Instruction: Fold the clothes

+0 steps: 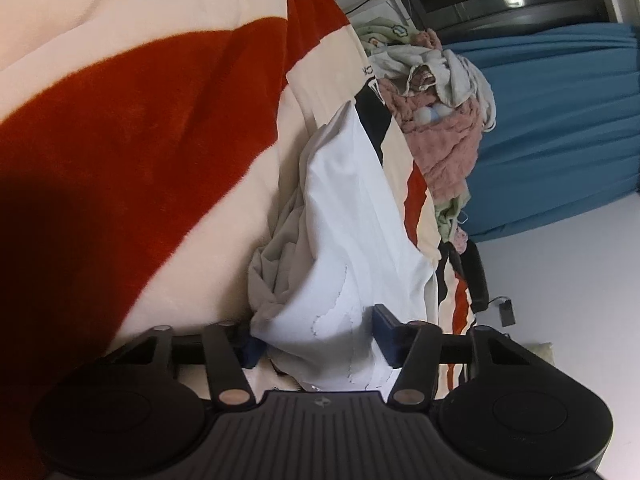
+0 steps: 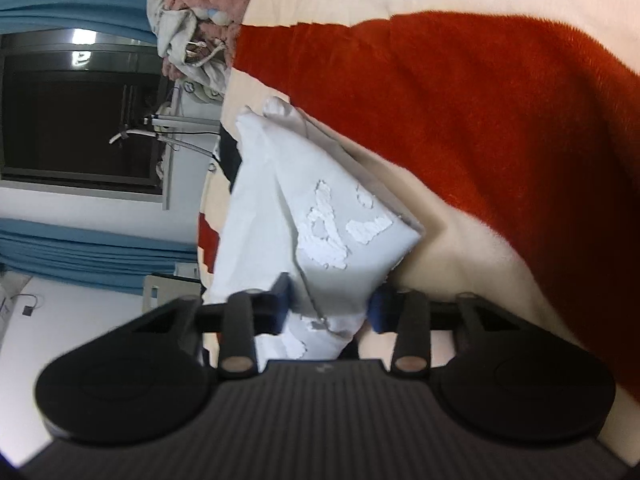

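Note:
A white garment [image 1: 344,240] with raised white lettering [image 2: 340,232] hangs over a cream and red fleece blanket [image 1: 140,128]. My left gripper [image 1: 316,340] is shut on a bunched part of the white garment; cloth fills the gap between its blue pads [image 1: 384,332]. My right gripper [image 2: 330,308] is shut on another part of the same garment [image 2: 272,184], with cloth between its blue pads [image 2: 282,300]. The garment stretches away from both grippers, creased and partly doubled over. How the rest of it lies is hidden by folds.
A heap of other clothes, pink [image 1: 444,144] and grey-white [image 1: 452,68], lies at the blanket's far end; it also shows in the right wrist view [image 2: 200,12]. Blue curtains [image 1: 560,120] and a dark window [image 2: 80,120] stand beyond. A pale floor [image 1: 560,280] lies past the blanket's edge.

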`<control>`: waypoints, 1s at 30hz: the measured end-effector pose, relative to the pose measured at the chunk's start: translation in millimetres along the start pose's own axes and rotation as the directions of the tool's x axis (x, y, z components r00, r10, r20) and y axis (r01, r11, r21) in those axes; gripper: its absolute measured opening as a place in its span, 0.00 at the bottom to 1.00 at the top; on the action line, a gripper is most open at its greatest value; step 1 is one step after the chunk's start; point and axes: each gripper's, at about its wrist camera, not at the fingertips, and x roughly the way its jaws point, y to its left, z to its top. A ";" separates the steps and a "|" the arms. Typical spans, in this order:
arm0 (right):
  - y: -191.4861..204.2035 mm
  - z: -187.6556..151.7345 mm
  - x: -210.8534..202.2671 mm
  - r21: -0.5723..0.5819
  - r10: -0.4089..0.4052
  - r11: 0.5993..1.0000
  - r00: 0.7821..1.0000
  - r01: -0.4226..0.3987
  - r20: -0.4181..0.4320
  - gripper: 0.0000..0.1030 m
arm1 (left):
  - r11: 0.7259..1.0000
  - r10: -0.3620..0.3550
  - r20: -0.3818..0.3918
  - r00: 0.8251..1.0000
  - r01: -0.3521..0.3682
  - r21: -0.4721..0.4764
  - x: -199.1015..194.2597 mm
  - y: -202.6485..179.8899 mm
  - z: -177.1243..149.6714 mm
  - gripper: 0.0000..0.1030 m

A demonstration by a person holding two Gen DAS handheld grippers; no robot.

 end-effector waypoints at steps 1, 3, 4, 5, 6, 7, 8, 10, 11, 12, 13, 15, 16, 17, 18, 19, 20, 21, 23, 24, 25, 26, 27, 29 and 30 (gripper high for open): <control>1.8 -0.1 -3.6 -0.013 0.011 1.000 1.000 -0.010 0.005 0.28 | 1.000 -0.004 0.003 1.000 0.004 -0.005 -1.8 0.6 -0.1 0.48; 5.5 -0.5 -10.9 -0.038 0.032 0.999 0.999 -0.031 0.013 0.23 | 1.000 -0.016 0.007 1.000 0.016 -0.016 -4.7 1.8 -0.9 0.43; 8.4 -1.8 -15.0 -0.055 0.040 0.998 0.999 -0.038 0.019 0.22 | 1.000 -0.021 0.009 1.000 0.022 -0.022 -6.1 2.5 -1.4 0.41; 11.3 -3.2 -19.0 -0.071 0.048 0.996 0.999 -0.046 0.024 0.21 | 0.999 -0.028 0.010 1.000 0.028 -0.028 -8.0 2.9 -1.6 0.38; 14.2 -4.5 -23.1 -0.088 0.055 0.995 0.998 -0.053 0.029 0.21 | 0.999 -0.038 0.010 0.999 0.039 -0.036 -11.2 2.5 -1.6 0.35; 17.1 -5.8 -27.3 -0.100 0.061 0.993 0.997 -0.057 0.037 0.21 | 0.998 -0.048 0.007 0.999 0.048 -0.040 -14.4 0.7 -2.5 0.34; 20.0 -7.0 -31.4 -0.111 0.066 0.992 0.997 -0.061 0.044 0.21 | 0.998 -0.056 0.004 0.998 0.056 -0.039 -17.5 -1.9 -3.5 0.32; 25.2 -7.7 -40.1 -0.118 0.080 0.990 0.995 -0.072 0.060 0.21 | 0.997 -0.069 -0.009 0.998 0.069 -0.023 -23.9 -10.7 -4.4 0.30; 30.3 -7.5 -46.7 -0.123 0.093 0.989 0.993 -0.083 0.073 0.20 | 0.997 -0.074 -0.016 0.997 0.074 -0.012 -27.3 -16.8 -4.5 0.29; 35.0 -8.3 -51.6 -0.127 0.105 0.987 0.991 -0.093 0.084 0.20 | 0.997 -0.078 -0.024 0.997 0.078 0.001 -30.4 -25.5 -4.4 0.29; 41.0 -6.9 -58.0 -0.131 0.116 0.986 0.989 -0.103 0.094 0.20 | 0.996 -0.082 -0.035 0.996 0.083 0.015 -31.6 -37.2 -4.0 0.29; 52.1 -3.4 -70.2 -0.137 0.139 0.983 0.984 -0.123 0.112 0.20 | 0.995 -0.091 -0.059 0.994 0.093 0.043 -33.9 -60.5 -3.1 0.29; 57.4 0.0 -76.6 -0.136 0.151 0.982 0.981 -0.134 0.122 0.20 | 0.994 -0.095 -0.071 0.993 0.099 0.056 -35.0 -72.2 -2.7 0.29; 61.9 4.4 -82.4 -0.130 0.162 0.981 0.978 -0.145 0.132 0.20 | 0.992 -0.099 -0.083 0.992 0.104 0.070 -36.2 -83.9 -2.2 0.29; 66.2 10.9 -87.5 -0.120 0.171 0.981 0.975 -0.154 0.141 0.20 | 0.991 -0.099 -0.095 0.990 0.107 0.083 -36.1 -96.2 -2.2 0.29; 70.5 17.9 -92.3 -0.109 0.179 0.980 0.972 -0.164 0.149 0.20 | 0.990 -0.091 -0.109 0.990 0.101 0.093 -31.9 -110.6 -3.3 0.29; 75.0 27.9 -96.4 -0.105 0.181 0.981 0.971 -0.166 0.156 0.20 | 0.990 -0.082 -0.124 0.989 0.095 0.101 -26.7 -125.2 -4.1 0.29; 79.6 38.7 -100.3 -0.102 0.181 0.981 0.970 -0.166 0.162 0.20 | 0.991 -0.070 -0.138 0.988 0.085 0.102 -17.6 -140.4 -3.7 0.29; 88.0 65.0 -103.5 -0.097 0.174 0.982 0.970 -0.160 0.168 0.20 | 0.990 -0.055 -0.167 0.984 0.075 0.116 6.4 -171.2 -0.4 0.29; 92.0 80.3 -103.8 -0.092 0.172 0.983 0.971 -0.158 0.169 0.20 | 0.989 -0.050 -0.182 0.982 0.074 0.126 20.2 -186.7 2.0 0.29; 96.5 95.7 -103.7 -0.098 0.166 0.984 0.970 -0.151 0.175 0.20 | 0.988 -0.045 -0.196 0.980 0.073 0.137 34.5 -202.2 4.4 0.29; 102.2 112.8 -102.5 -0.111 0.158 0.984 0.970 -0.139 0.185 0.20 | 0.986 -0.042 -0.207 0.978 0.074 0.152 50.4 -217.7 6.6 0.29; 108.2 130.3 -101.0 -0.126 0.149 0.984 0.969 -0.126 0.196 0.20 | 0.983 -0.039 -0.217 0.975 0.076 0.167 66.2 -233.0 8.9 0.29; 121.3 166.0 -96.7 -0.150 0.145 0.982 0.965 -0.113 0.218 0.20 | 0.979 -0.049 -0.231 0.972 0.093 0.183 101.7 -263.7 16.4 0.29; 127.8 183.8 -94.4 -0.162 0.143 0.981 0.963 -0.108 0.229 0.20 | 0.976 -0.059 -0.236 0.970 0.105 0.189 120.6 -279.3 20.9 0.29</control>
